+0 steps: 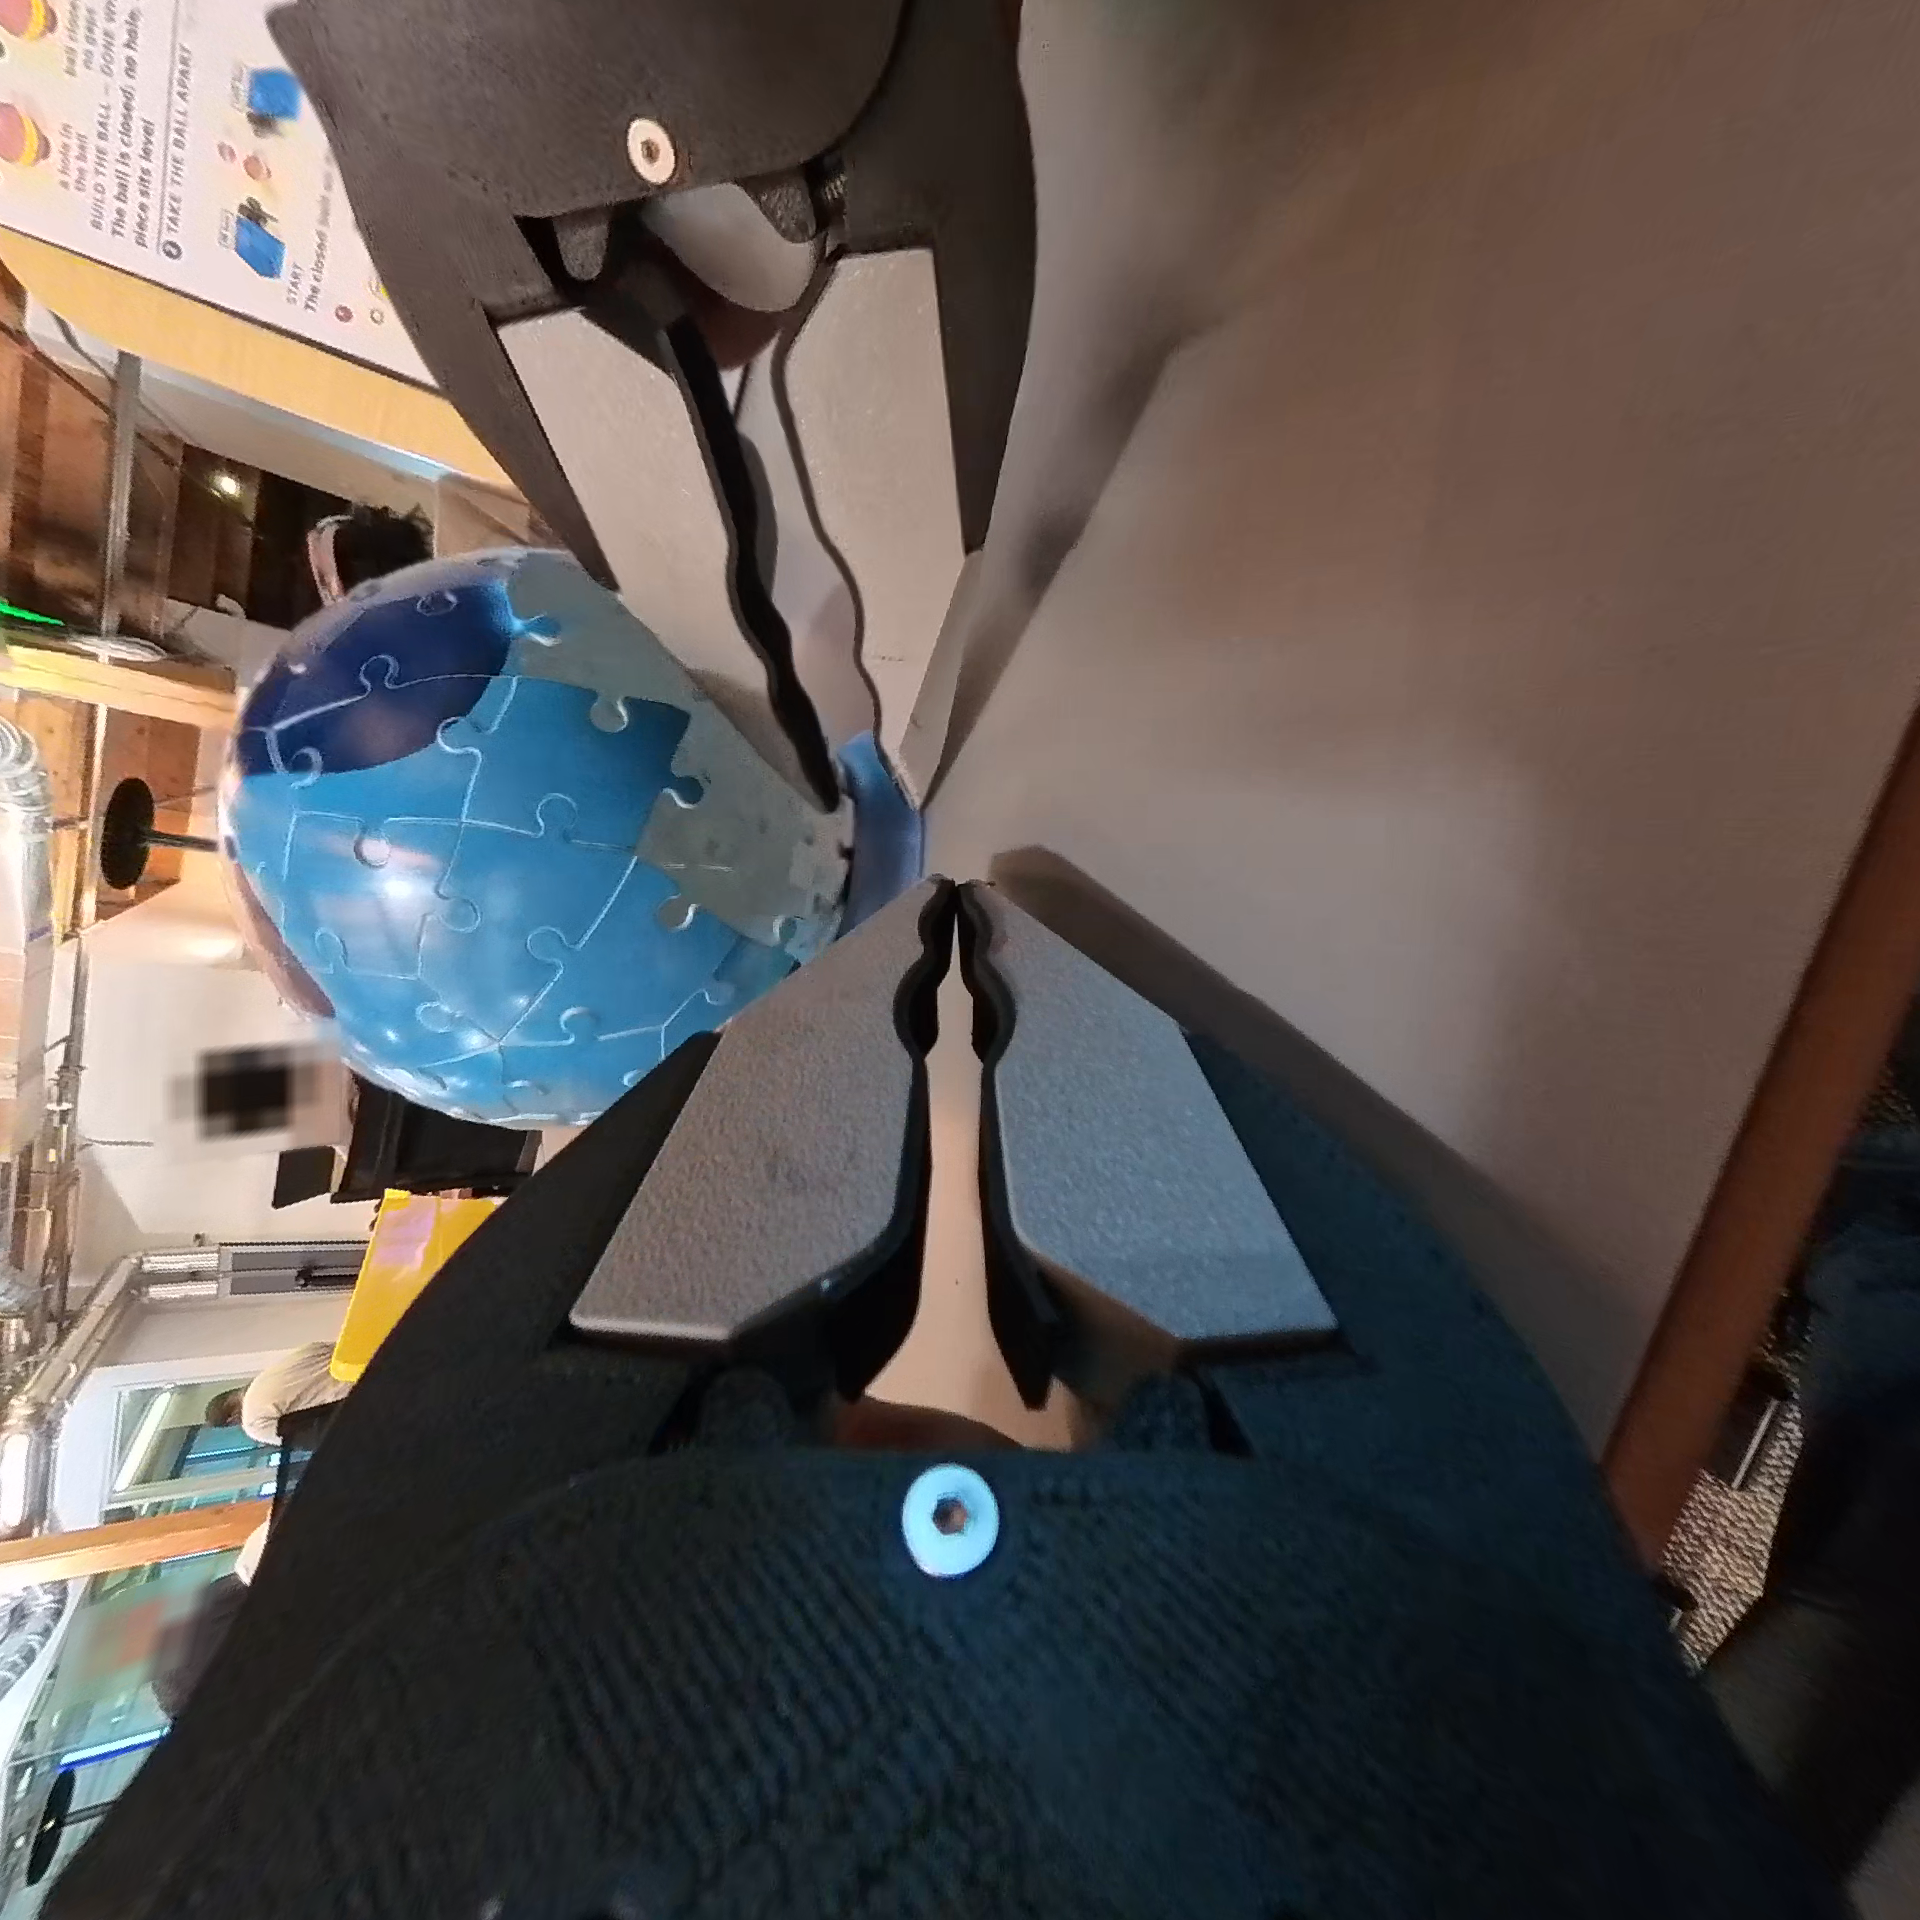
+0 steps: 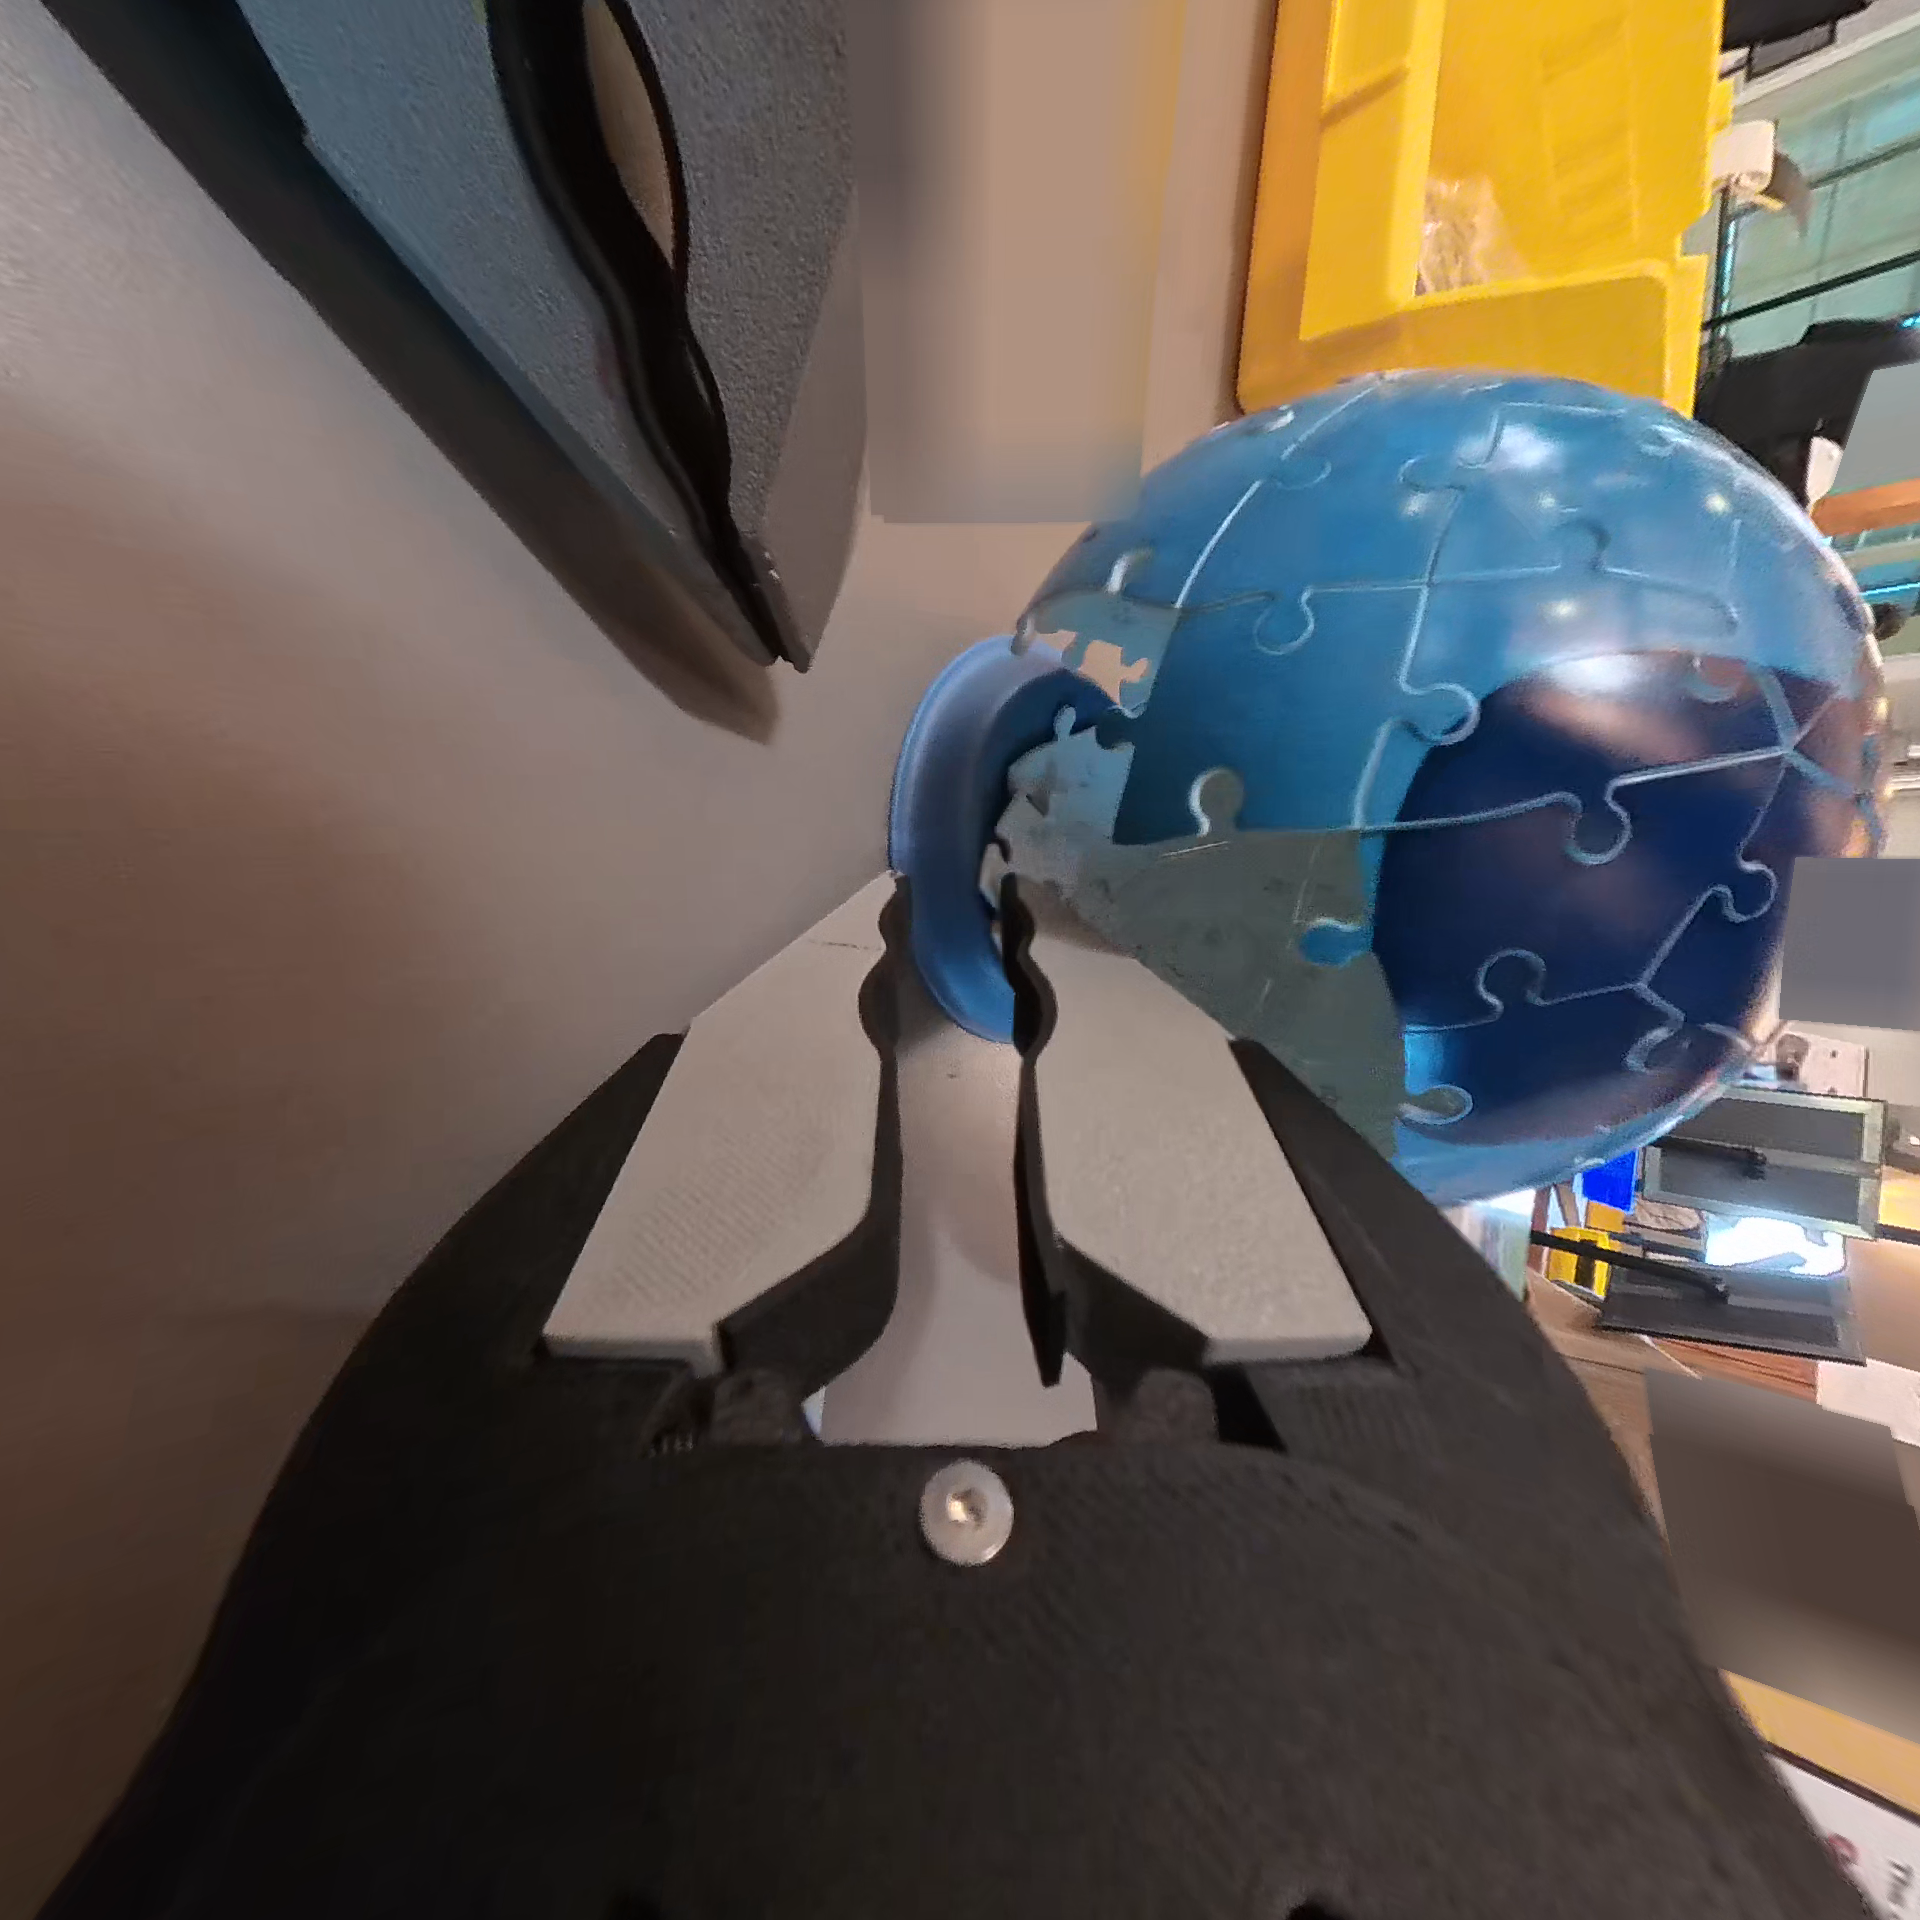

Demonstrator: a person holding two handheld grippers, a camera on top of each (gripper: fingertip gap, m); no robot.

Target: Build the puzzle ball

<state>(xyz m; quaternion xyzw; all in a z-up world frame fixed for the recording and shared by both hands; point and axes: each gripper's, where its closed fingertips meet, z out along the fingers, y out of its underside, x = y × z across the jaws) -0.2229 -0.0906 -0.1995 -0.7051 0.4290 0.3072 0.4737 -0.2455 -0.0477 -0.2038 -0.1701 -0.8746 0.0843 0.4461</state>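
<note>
The puzzle ball (image 1: 468, 862) is blue, with light blue, dark blue and some grey pieces. It rests on a blue ring stand (image 1: 888, 831) on the white table (image 1: 1403, 623). Both views are rolled sideways. In the right wrist view the ball (image 2: 1455, 779) has jagged gaps among the pieces near the stand (image 2: 951, 821). My right gripper (image 2: 956, 899) is shut on the stand's rim; it also shows in the left wrist view (image 1: 868, 784). My left gripper (image 1: 956, 888) is shut and empty, its tip just short of the stand; it also shows in the right wrist view (image 2: 779, 644).
A printed instruction sheet (image 1: 156, 135) lies at the table's far side. A yellow bin (image 2: 1455, 208) stands behind the ball. The table's wooden edge (image 1: 1766, 1039) runs along one side. A room with people and shelving lies beyond. The grippers' ends are close to 5 cm from one another.
</note>
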